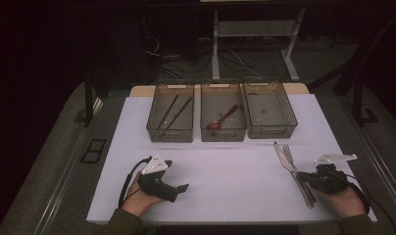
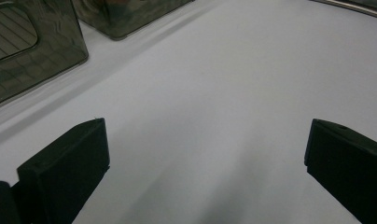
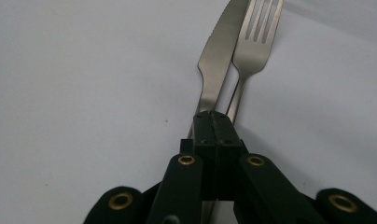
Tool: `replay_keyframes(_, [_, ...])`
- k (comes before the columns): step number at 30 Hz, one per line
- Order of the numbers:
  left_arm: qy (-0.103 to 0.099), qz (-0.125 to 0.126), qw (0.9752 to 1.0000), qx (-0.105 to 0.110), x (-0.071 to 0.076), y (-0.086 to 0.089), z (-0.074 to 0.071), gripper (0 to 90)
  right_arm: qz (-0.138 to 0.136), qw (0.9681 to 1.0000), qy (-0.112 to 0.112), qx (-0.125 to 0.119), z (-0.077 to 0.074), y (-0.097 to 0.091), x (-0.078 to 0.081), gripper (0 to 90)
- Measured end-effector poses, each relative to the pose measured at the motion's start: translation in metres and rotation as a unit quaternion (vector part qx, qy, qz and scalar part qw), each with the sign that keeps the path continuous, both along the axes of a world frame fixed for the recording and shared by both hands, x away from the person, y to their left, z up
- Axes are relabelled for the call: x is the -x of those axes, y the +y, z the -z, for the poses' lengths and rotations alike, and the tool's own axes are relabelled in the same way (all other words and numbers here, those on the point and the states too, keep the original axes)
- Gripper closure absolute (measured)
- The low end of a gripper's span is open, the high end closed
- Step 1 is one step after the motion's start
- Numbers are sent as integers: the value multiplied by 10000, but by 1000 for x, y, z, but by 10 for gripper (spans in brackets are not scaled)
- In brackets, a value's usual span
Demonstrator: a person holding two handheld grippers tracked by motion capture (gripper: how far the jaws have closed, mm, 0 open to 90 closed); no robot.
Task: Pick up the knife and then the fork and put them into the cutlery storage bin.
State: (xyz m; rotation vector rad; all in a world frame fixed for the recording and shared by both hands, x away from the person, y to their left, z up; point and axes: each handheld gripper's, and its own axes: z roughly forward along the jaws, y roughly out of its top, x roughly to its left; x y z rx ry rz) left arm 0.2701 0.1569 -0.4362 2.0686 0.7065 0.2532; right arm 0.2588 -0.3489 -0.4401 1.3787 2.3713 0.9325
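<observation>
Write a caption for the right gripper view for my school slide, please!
The right gripper, jaws shut, sits over the handles of a knife and fork lying on the white table.

knife [image 1: 283, 157] and fork [image 1: 288, 154] side by side, right of three bins [image 1: 221, 128]

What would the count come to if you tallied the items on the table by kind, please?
Mesh bins: 3
Chopsticks: 2, in the left bin
Red spoon: 1, in the middle bin
Knife: 1, on the table
Fork: 1, beside the knife
Total: 8
</observation>
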Motion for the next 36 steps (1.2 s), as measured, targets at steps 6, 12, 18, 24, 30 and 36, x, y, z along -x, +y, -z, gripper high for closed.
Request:
replay_keyframes(6, [1, 4, 10000, -11, 0, 0, 0, 0, 34, 9999, -8, 134, -1, 1, 1, 893])
replay_keyframes(12, [-8, 22, 10000, -45, 1, -1, 0, 0, 52, 9997, 17, 237, -2, 3, 2, 893])
replay_keyframes(18, [-18, 25, 10000, -40, 1, -1, -1, 0, 87, 9993, 65, 362, -1, 3, 5, 893])
replay_keyframes(24, [-12, 46, 10000, -62, 1, -2, 0, 0, 221, 9989, 66, 405, -1, -9, 5, 893])
replay_keyframes(30, [-18, 62, 9999, -88, 1, -2, 0, 0, 335, 9981, 48, 518, -2, -16, 5, 893])
replay_keyframes(36, [1, 85, 9999, -95, 1, -3, 0, 0, 357, 9981, 72, 501, -2, -21, 4, 891])
